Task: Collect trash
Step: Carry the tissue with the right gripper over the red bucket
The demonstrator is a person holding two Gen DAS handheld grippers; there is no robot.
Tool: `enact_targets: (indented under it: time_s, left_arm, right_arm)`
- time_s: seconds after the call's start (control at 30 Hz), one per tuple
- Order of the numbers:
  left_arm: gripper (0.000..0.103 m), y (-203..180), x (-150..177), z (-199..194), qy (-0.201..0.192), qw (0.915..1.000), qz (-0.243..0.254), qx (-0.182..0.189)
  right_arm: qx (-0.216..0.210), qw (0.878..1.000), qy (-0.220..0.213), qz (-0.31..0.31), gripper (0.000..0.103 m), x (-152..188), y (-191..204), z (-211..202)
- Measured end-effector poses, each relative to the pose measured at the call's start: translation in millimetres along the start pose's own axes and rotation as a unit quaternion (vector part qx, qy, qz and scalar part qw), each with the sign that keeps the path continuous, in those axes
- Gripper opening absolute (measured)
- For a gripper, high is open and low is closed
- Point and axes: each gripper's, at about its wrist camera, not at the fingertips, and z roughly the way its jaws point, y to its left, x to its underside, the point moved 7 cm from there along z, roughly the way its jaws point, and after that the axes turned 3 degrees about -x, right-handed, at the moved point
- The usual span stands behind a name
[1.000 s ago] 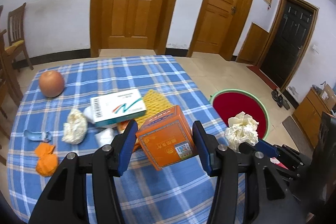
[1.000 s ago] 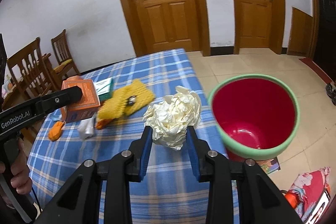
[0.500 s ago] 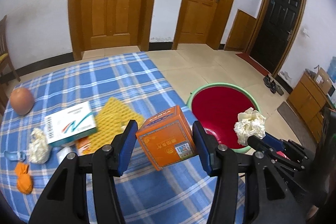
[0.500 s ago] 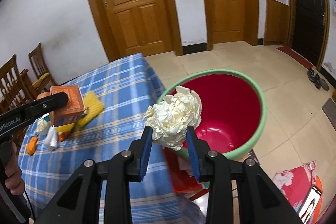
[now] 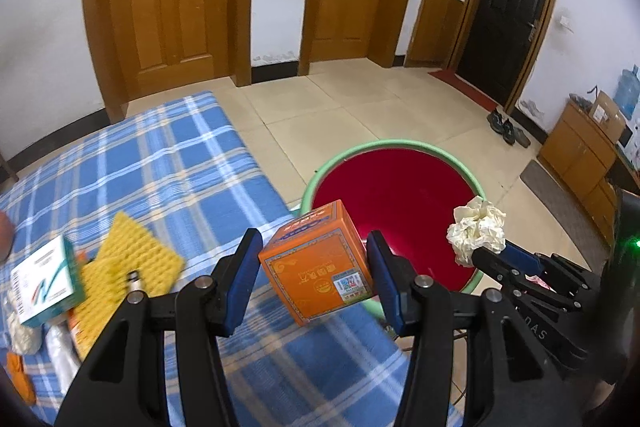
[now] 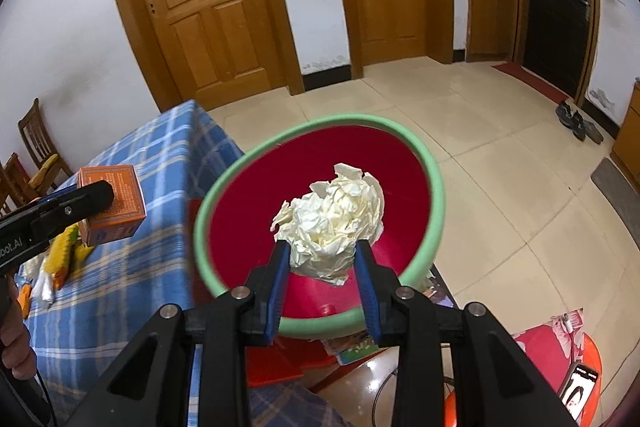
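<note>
The right gripper (image 6: 322,263) is clamped on a crumpled wad of paper (image 6: 334,219), its blue pads pressing the wad's lower sides. A second ago that wad hung over the blue checked tablecloth (image 6: 132,267) with the bin off to the side; now it sits directly above the red inside of the green-rimmed bin (image 6: 436,203), so it looks ready to be let go. The left gripper (image 5: 314,277) holds an orange box (image 5: 318,263) squarely between its pads. It has swung the same way: earlier the box was over the middle of the table, now it hangs at the table's edge with the bin's near rim just behind it, not yet clearly over the opening. The fisheye bends the rim, so I cannot say for certain whether the box would clear it. Left on the cloth are a white and teal carton (image 5: 44,281), a yellow mesh sleeve (image 5: 128,263) and small orange scraps (image 5: 18,367), all blurred, which probably means more trips remain.
</note>
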Motion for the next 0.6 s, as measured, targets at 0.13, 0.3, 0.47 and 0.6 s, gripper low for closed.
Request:
enact_targets:
  time_s: [0.13,0.3,0.47,0.6]
  left_arm:
    - [0.054,-11,-3,15,0.006,0.9999,0.012,-0.001]
    - [0.054,-20,-6,34,0.017,0.9997,0.02,-0.001]
    - [0.054,-26,-9,44,0.022,0.9994,0.026,0.001]
    - [0.054,-30,-10,50,0.024,0.9993,0.028,0.005]
  right_arm:
    - [0.006,1.0,0.008,0.005,0.035,1,-13,9]
    - [0.005,1.0,0.015,0.013,0.036,0,-22,20]
    - [-0.004,1.0,0.011,0.016,0.038,-4,-23,24]
    - [-0.009,1.0,0.006,0.022,0.048,-6,-24,22]
